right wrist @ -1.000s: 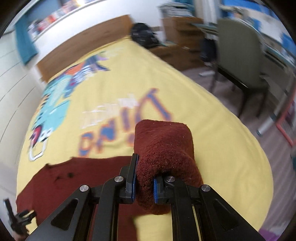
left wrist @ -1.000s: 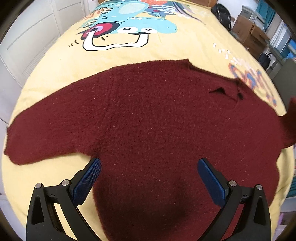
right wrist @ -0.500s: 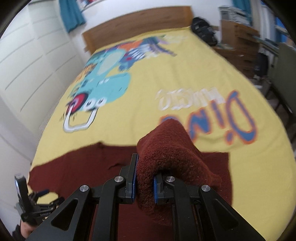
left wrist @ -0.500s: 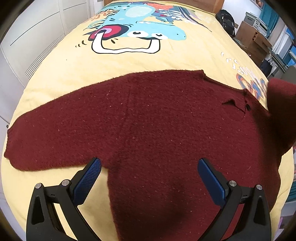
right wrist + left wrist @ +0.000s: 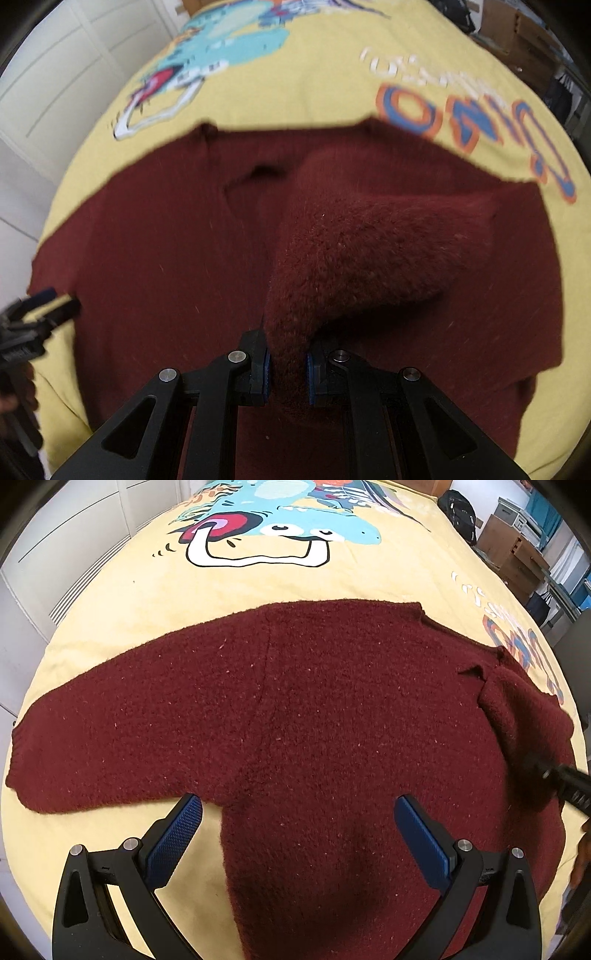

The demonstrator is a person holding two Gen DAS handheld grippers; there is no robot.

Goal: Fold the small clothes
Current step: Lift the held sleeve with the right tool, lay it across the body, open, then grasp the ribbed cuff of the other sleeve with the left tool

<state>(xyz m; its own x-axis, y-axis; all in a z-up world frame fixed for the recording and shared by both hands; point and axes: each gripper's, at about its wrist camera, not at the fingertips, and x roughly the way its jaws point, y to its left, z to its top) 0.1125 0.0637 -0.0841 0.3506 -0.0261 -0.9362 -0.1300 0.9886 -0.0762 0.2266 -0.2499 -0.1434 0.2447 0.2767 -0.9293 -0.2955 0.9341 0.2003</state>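
My left claw [image 5: 297, 834] stands wide apart over the maroon sweater [image 5: 295, 709], nothing between its fingers. The right claw [image 5: 288, 371] grips the raised sleeve [image 5: 362, 251], which bulks up across the sweater's right half. Bare yellow bedspread [image 5: 332, 579] beyond the collar lies unobstructed. A wooden cabinet [image 5: 513, 550] stands beside the bed's far right edge.

We are seeing a sweater [image 5: 332, 720] of coarse, fuzzy maroon knit, matt. We are noting the bedspread [image 5: 110, 602] as smooth matt printed cloth. Left gripper [image 5: 297, 823] and right gripper [image 5: 288, 363] are showing matt black plastic, textured blue pads [image 5: 173, 836], shiny metal screws.
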